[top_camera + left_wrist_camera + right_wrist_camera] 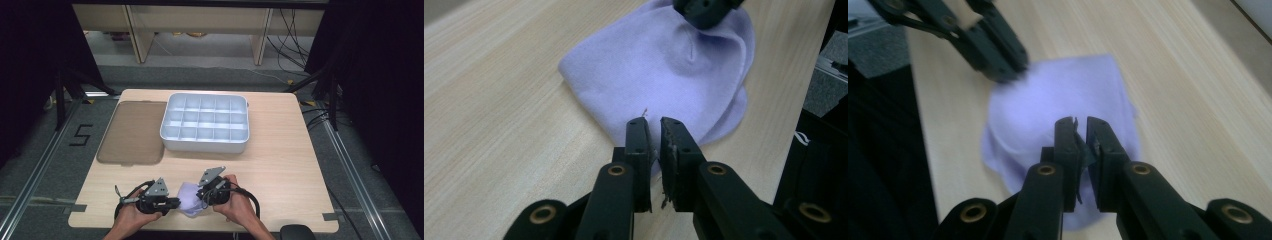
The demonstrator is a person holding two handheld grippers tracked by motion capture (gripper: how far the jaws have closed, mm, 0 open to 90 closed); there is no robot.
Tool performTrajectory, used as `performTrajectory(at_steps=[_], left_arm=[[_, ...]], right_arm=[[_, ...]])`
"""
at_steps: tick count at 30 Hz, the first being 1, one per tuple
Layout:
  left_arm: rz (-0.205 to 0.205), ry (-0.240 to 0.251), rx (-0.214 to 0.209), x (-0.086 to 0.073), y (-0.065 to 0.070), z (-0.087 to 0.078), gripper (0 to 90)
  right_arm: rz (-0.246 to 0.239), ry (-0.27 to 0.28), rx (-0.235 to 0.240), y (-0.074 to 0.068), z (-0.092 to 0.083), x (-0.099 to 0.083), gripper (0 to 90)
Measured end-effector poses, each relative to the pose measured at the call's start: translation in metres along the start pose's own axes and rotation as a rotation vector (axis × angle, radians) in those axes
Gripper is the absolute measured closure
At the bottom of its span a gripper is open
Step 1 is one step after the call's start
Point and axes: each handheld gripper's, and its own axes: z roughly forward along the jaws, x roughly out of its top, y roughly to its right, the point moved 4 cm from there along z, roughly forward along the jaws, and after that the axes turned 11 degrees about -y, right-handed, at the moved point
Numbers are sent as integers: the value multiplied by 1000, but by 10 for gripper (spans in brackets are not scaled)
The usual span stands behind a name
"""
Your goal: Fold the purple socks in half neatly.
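Cloth [187,199]: soft lilac fabric, folded into a rounded pad, lying flat at the near edge between both tools.
Left tool [176,202]: black jaws nearly closed, tips at the cloth's edge; grip unclear.
Right tool [200,194]: black jaws nearly closed over the cloth; grip unclear.
Worktop [280,165]: pale wood grain.
Tray [206,141]: white plastic, gridded compartments.
Lid [134,131]: smoky translucent, flat, just left of the tray.

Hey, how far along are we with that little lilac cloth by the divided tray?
Done: the small lilac fabric piece lies bunched near the wooden table's front edge, and the brown lid is already off, flat beside the white compartment tray. In hand: the left gripper and right gripper meet at the cloth's opposite edges, jaws nearly closed. Left: every tray compartment looks empty, so stowing the cloth probably remains.
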Motion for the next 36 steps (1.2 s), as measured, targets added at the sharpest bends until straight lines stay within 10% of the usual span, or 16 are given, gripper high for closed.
performTrajectory(at_steps=[10,17,25,36], left_arm=[[-181,44,-19,3,-14,-2,627],[-219,12,-80,5,-14,7,593],[-154,34,-58,8,-11,6,809],[-115,67,-27,11,-8,-7,832]], right_arm=[[-37,-67,33,-10,13,-2,850],[-39,-70,33,-10,14,-3,853],[-35,-60,39,-10,13,-3,853],[-99,-45,87,-31,20,7,855]])
